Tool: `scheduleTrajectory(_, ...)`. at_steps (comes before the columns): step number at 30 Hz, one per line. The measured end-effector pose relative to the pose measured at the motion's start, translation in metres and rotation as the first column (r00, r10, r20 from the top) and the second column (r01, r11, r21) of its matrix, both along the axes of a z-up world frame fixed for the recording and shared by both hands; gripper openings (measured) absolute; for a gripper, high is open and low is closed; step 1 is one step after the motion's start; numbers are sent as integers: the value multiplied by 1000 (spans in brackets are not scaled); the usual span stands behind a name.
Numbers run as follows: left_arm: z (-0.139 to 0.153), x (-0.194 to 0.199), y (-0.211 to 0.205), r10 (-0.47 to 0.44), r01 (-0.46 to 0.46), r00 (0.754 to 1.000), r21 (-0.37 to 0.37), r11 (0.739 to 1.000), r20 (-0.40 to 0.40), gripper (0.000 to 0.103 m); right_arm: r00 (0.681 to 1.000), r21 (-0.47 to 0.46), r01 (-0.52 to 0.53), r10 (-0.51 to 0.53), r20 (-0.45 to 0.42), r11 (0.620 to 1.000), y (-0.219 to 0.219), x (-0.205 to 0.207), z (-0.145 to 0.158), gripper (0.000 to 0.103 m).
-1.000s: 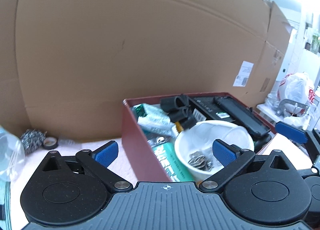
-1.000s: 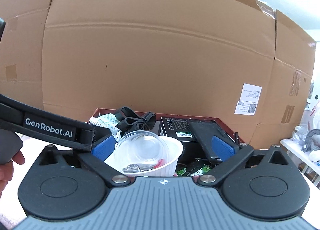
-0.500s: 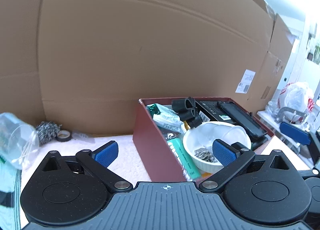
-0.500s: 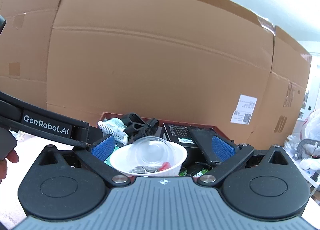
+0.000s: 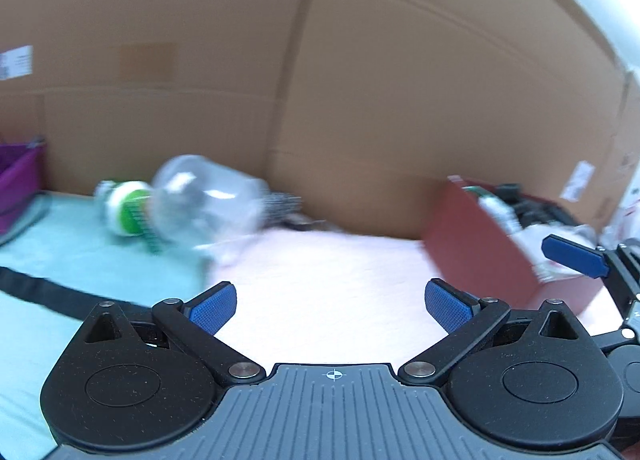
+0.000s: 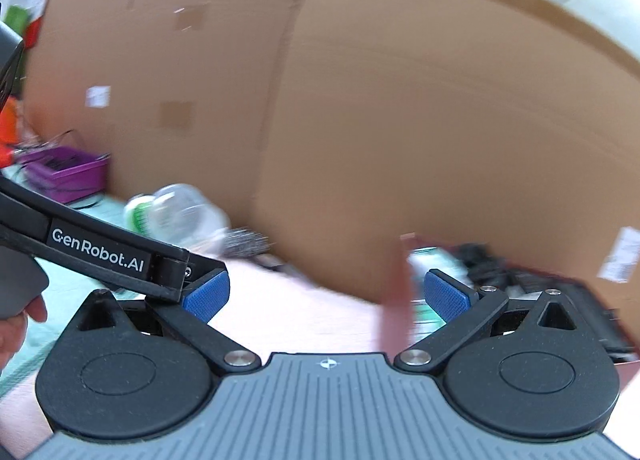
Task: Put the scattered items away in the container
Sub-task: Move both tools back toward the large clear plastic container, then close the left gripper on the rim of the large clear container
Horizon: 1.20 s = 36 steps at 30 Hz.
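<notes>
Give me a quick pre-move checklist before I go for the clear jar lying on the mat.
1. Left gripper open and empty: ok, the blue pads stand wide apart with nothing between them.
2. Right gripper open and empty: ok.
3. Clear jar located: ok, it lies on its side, green cap pointing left.
4. Path to the jar: ok, only bare pink mat lies between it and the left gripper.
5. Steel scourer just behind the jar: cannot tell whether they touch; the picture is blurred.
6. Red box has room for the jar: cannot tell.
</notes>
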<state>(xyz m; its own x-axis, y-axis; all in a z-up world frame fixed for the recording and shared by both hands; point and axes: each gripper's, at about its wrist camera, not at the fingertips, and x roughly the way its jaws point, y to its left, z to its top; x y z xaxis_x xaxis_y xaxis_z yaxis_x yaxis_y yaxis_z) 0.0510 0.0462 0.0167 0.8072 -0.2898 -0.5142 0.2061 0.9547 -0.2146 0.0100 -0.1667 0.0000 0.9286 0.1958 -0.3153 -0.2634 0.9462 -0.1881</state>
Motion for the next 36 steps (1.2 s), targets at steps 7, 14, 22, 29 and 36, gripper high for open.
scheduleTrajectory(7,-7,19,53,97,-97,995,-2,995,-15,103,994,8,-75,75,-78,997,43,19,-14,103)
scheduleTrajectory(14,-9,44,80,122,-121,993,33,992,-2,103,988,3,-111,110,-109,994,77,42,-22,103)
scheduleTrajectory(22,-7,97,100,50,-51,998,42,998,23,100,979,43,-133,138,-152,990,110,85,-36,103)
scheduleTrajectory(29,-14,136,104,-11,11,1000,31,999,-1,92,967,57,-176,183,-175,983,128,115,-48,101)
scheduleTrajectory(36,-13,148,99,-90,90,996,19,996,18,85,955,64,-214,223,-195,975,138,138,-55,88)
